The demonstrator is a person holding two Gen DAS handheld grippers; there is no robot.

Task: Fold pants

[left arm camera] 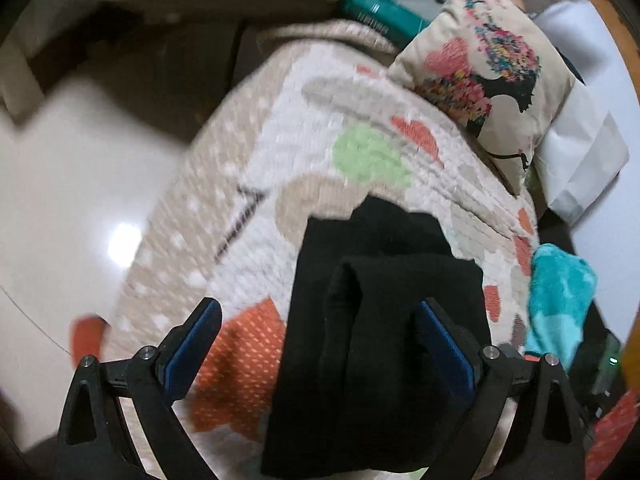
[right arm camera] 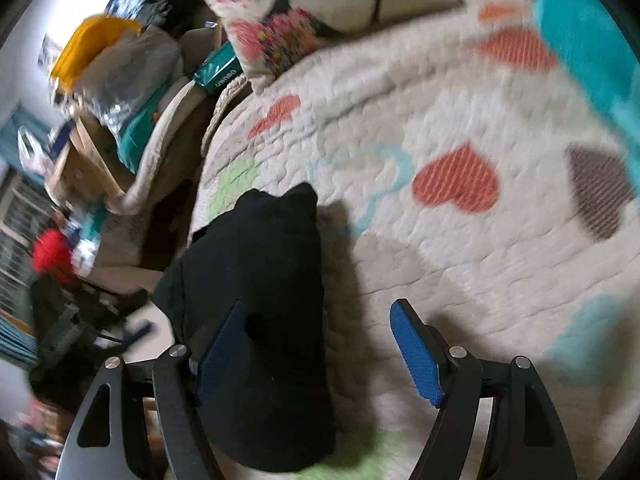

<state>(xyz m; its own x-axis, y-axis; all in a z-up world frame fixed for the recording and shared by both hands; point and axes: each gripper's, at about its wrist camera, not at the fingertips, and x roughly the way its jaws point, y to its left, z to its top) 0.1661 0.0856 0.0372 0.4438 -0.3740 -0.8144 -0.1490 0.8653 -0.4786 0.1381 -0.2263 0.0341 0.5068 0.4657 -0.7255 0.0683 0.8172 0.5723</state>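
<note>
The black pants (left arm camera: pixel 376 320) lie folded into a long narrow stack on the quilted bed cover (left arm camera: pixel 280 160). In the left wrist view my left gripper (left arm camera: pixel 320 332) is open above the cover, with the near part of the pants between its blue pads and touching neither clearly. In the right wrist view the pants (right arm camera: pixel 264 304) lie at the cover's left edge. My right gripper (right arm camera: pixel 320 344) is open over their near end; its left pad (right arm camera: pixel 224 344) lies over the cloth, its right pad (right arm camera: pixel 416 352) over bare quilt (right arm camera: pixel 440 240).
A printed pillow (left arm camera: pixel 492 80) and a white bag (left arm camera: pixel 576 132) lie at the far end of the bed. A turquoise fleece cloth (left arm camera: pixel 560 292) lies right of the pants. The shiny floor (left arm camera: pixel 60 200) is left of the bed. Cluttered boxes (right arm camera: pixel 100 120) stand beyond the bed's left edge.
</note>
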